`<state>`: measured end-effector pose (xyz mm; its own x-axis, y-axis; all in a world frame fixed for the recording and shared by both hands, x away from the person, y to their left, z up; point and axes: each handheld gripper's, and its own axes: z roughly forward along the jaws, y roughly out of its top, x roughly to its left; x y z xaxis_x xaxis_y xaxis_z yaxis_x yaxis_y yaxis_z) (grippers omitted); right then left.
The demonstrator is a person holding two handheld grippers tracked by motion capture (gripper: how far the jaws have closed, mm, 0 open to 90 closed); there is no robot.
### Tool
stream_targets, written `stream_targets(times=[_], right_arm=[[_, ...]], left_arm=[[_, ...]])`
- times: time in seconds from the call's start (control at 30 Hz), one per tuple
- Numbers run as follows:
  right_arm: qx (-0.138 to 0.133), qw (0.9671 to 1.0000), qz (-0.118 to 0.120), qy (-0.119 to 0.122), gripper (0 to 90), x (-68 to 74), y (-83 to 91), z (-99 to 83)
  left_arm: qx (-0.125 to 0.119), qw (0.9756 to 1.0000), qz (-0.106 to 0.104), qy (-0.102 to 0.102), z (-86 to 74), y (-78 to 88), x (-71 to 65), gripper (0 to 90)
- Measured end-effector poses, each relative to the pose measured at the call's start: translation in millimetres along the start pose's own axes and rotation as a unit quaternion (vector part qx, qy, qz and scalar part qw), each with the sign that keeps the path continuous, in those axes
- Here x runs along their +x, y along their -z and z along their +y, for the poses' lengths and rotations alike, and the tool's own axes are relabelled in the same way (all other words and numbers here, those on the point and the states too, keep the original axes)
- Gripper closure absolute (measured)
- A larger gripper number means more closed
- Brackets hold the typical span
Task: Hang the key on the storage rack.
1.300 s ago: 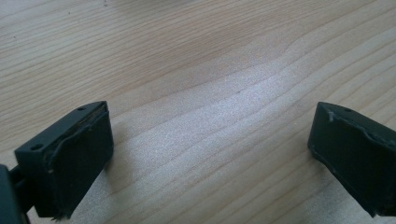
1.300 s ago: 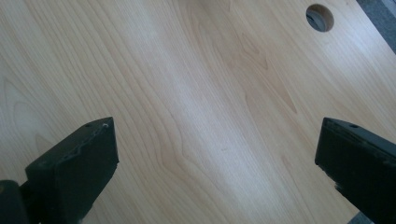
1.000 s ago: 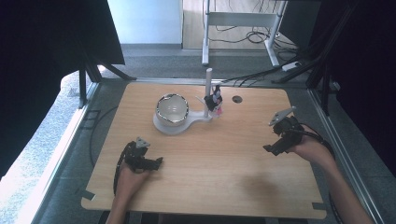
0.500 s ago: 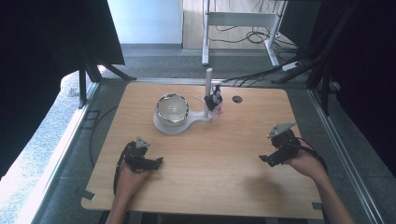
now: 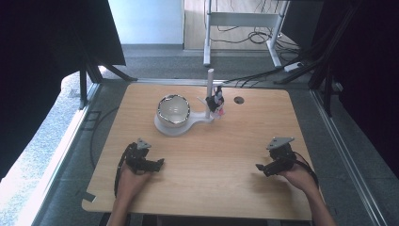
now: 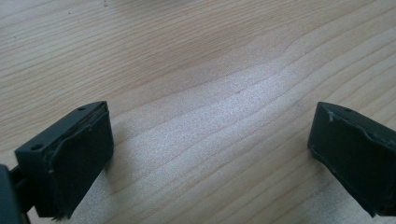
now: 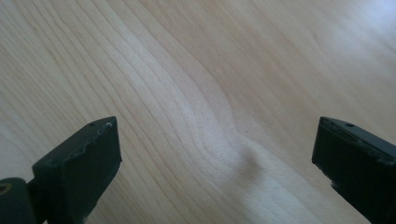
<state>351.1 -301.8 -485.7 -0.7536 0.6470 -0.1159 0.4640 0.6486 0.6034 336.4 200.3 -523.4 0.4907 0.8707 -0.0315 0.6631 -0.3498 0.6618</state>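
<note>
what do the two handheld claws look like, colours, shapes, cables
Both are black. The left claw and the right claw each carry a grey three-cornered plate on top and trail a black cable back along the forearm. In the gripper views the fingers are blocky black pads with small holes near the tips and slightly ragged edges. The forearms show no sleeves.

A lab or test room: a bare wooden table (image 5: 226, 155) stands in a metal frame (image 5: 348, 155) on a grey floor, black curtains (image 5: 51, 37) hang at left and right, cables (image 5: 256, 37) and a power strip (image 5: 297, 67) lie at the far side under a white stand (image 5: 244, 19)
</note>
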Motion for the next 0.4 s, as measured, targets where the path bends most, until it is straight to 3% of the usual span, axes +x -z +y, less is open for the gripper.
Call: stream_targets(times=[0.2, 0.3, 0.4], right_arm=[[-0.026, 0.9991, -0.004, -0.032, 0.6, 4.2, -17.2, -18.2], [-0.057, 0.9954, 0.014, -0.077, 0.0, 2.8, -23.0, -27.2], [-0.056, 0.9949, 0.008, -0.084, 0.0, 3.2, -22.1, -28.3]], left_arm=[[0.0, 1.0, 0.0, 0.0, 0.0, 0.0, 0.0, 0.1], [0.0, 1.0, 0.0, 0.0, 0.0, 0.0, 0.0, 0.1], [0.0, 1.0, 0.0, 0.0, -0.1, 0.0, 0.0, 0.2]])
